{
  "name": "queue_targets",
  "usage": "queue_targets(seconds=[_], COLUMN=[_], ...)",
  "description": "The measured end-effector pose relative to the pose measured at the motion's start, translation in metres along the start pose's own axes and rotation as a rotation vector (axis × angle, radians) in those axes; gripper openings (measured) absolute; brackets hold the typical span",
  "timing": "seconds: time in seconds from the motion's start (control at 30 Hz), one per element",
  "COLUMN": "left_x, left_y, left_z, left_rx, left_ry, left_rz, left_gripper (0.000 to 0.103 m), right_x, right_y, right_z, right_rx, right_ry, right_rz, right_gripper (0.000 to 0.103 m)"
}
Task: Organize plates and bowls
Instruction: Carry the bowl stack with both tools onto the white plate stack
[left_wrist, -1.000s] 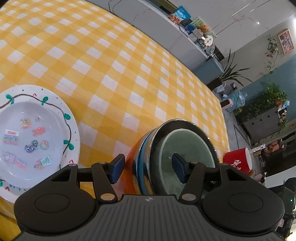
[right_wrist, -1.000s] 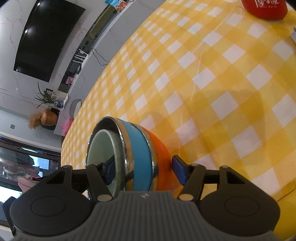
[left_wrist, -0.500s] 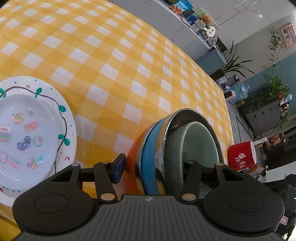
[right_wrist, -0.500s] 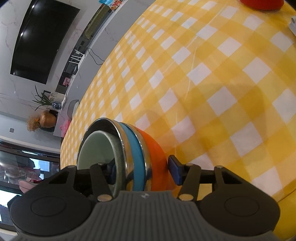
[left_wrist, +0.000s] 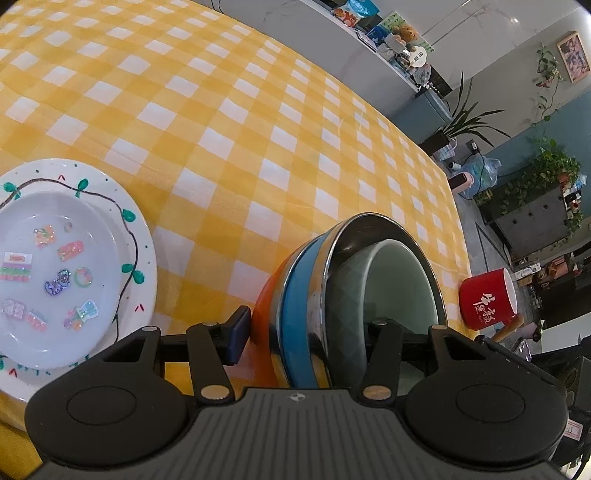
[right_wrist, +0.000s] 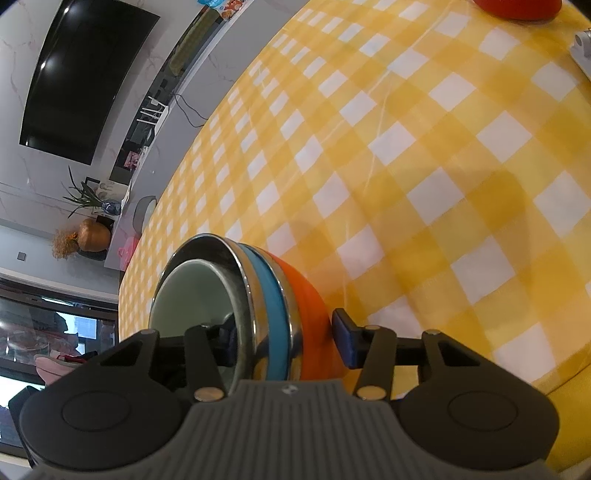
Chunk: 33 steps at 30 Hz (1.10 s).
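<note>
Both grippers, left (left_wrist: 303, 332) and right (right_wrist: 284, 339), jaws just closing, clamp nested bowl stack (left_wrist: 354, 280); sticker plate (left_wrist: 66, 266) at 9 o'clock.

red mug (left_wrist: 487, 303), white characters, illegible

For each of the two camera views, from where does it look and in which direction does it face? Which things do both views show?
Left wrist: sits on the left tongs, looks obliquely down along its fingers at the nested bowls, the white plates and the red mug; only the tongs show.
Right wrist: sits on the right tongs, looks obliquely down over the same nested bowls from the opposite side; only the tongs show.
Shared: the bowls and the yellow checked tablecloth.
</note>
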<state>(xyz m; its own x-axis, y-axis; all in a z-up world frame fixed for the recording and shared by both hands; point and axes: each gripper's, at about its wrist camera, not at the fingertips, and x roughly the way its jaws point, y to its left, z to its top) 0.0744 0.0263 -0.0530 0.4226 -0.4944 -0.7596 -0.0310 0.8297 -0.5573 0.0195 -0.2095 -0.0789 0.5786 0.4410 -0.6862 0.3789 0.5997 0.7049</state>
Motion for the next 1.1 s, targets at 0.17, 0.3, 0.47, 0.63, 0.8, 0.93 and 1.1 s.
queue_targets(seconds=[0.17,0.3,0.47,0.63,0.8,0.93,1.1], left_x=[-0.004,-0.009,-0.023,-0.049,-0.077,-0.102,-0.128], left_y=[-0.005,-0.006,-0.006,0.002,0.010,0.021,0.041], left_z=[0.000,-0.002,-0.004,-0.005,-0.003,0.000,0.006], left_rx=[0.020,0.019,0.026,0.022,0.015,-0.005,-0.056], left_ry=[-0.011,-0.012,-0.025,-0.059,-0.095,-0.129,-0.171], left_rz=[0.000,0.000,0.021,0.026,0.037,0.041,0.050], left_gripper=[0.058,0.058,0.058,0.058,0.058,0.058,0.058], right_x=[-0.004,-0.007,-0.009,-0.011,-0.014,-0.015,-0.011], right_y=[0.001,0.002,0.007,0.020,0.042,0.065,0.096], right_z=[0.000,-0.001,-0.004,-0.012,-0.026,-0.038,-0.051], right_rx=[-0.004,-0.009,-0.015,-0.033,-0.062,-0.094,-0.152], right_ry=[-0.007,-0.005,0.009,0.022,0.031,0.039,0.056], right_rz=[0.011,0.018,0.026,0.046,0.071,0.090,0.112], right_gripper=[0.048,0.048,0.048,0.047,0.047,0.047,0.047])
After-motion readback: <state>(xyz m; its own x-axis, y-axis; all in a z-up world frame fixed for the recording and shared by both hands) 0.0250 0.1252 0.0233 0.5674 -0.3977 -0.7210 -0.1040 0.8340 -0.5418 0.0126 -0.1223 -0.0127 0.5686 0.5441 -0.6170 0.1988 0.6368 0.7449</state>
